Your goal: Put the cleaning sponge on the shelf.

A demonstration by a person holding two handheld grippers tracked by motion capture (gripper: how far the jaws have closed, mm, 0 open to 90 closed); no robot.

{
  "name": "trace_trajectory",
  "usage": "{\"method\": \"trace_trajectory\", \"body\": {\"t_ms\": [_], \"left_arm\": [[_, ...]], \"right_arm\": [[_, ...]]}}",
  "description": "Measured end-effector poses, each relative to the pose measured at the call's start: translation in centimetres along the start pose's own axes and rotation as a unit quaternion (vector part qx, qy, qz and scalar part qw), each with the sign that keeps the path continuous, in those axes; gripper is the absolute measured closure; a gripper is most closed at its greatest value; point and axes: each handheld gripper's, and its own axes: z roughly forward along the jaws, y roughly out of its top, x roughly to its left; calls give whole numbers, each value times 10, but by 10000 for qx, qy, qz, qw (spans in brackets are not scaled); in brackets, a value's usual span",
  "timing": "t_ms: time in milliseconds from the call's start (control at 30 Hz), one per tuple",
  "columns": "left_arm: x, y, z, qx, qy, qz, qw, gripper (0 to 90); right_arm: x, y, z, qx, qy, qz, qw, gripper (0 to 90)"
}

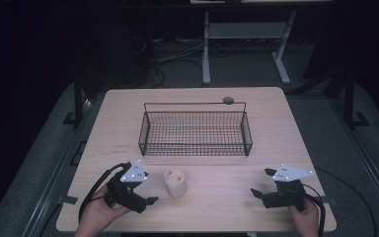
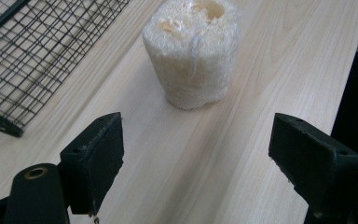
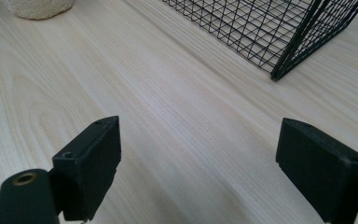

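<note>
Hands came in from the six o'clock edge of the worktop point(image 1: 197, 98), each with a tool. Left tool point(image 1: 147, 188) sat low at about seven o'clock, jaws spread wide and holding nothing; its own view showed bare wood between the two black jaws. Right tool point(image 1: 260, 183) hung at roughly five o'clock, jaws just as wide apart, nothing between them either.

Loofah sponge point(image 1: 174, 182) stood upright on the wood just beside the left tool, toward the three o'clock side of it, untouched. In the left gripper view that pale, fibrous cylinder point(image 2: 192, 51) stood ahead of the open jaws, at twelve o'clock, clear of both, with holes showing in its top. From the right gripper view its base point(image 3: 39, 8) peeked in at eleven o'clock, well apart from that tool.

Wire basket point(image 1: 195, 144) lay farther out, near the middle of the worktop, at twelve o'clock from the sponge and apart from it. A small round grey object point(image 1: 228, 100) rested by the basket's far rim.
</note>
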Motion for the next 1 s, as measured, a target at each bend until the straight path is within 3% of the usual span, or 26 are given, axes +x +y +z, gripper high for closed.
{"method": "trace_trajectory", "body": {"t_ms": [1000], "left_arm": [[6,39,21,428,-167,300,9985,175]], "right_arm": [[3,1,1,-7,57,-67,10000,134]]}}
